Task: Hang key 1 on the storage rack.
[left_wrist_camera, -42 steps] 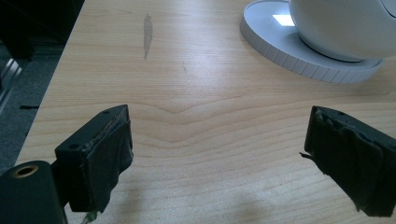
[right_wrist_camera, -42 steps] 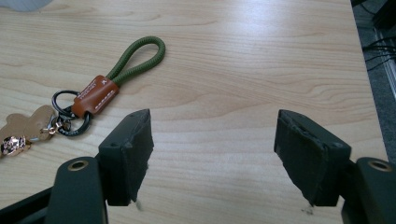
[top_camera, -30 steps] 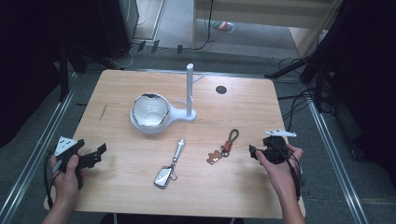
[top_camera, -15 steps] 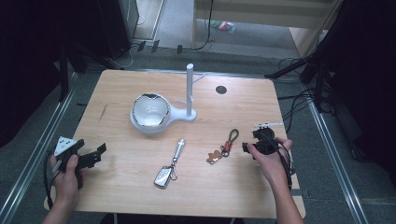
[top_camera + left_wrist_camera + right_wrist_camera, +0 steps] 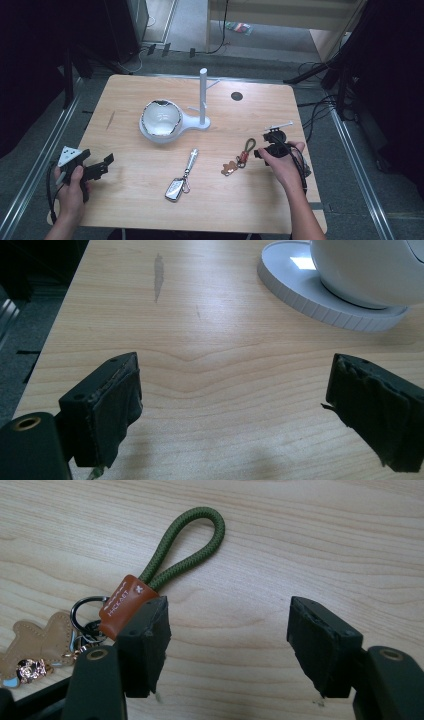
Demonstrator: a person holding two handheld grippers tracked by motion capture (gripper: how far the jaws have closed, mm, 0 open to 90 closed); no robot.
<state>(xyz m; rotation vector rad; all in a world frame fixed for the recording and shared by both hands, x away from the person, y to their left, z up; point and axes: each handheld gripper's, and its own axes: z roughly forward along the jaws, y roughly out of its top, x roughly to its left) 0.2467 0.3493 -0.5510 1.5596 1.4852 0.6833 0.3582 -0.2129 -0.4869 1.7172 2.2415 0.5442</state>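
A keychain with a green cord loop [image 5: 185,545], a brown leather tab [image 5: 127,600] and a tan bear charm [image 5: 35,645] lies flat on the wooden table [image 5: 130,95]. In the high view this keychain [image 5: 241,156] is right of centre. My right gripper [image 5: 260,151] is just to its right, low over the table. In the right gripper view that gripper [image 5: 230,640] is open; its left jaw is beside the leather tab and bare wood shows between the jaws. My left gripper [image 5: 104,166] is at the table's left front, open [image 5: 230,410] over bare wood.
A white bowl [image 5: 160,120] sits on a white base with an upright peg post [image 5: 203,95] at the table's middle; the bowl [image 5: 370,270] and its base [image 5: 310,305] lie ahead of the left gripper. A car key fob on a silver strap [image 5: 176,189] lies near the front centre. A round black hole [image 5: 236,95] marks the table's back right.
My right gripper has moved left and down toward the green-loop keychain, and now sits right beside it. The left gripper has stayed in place.
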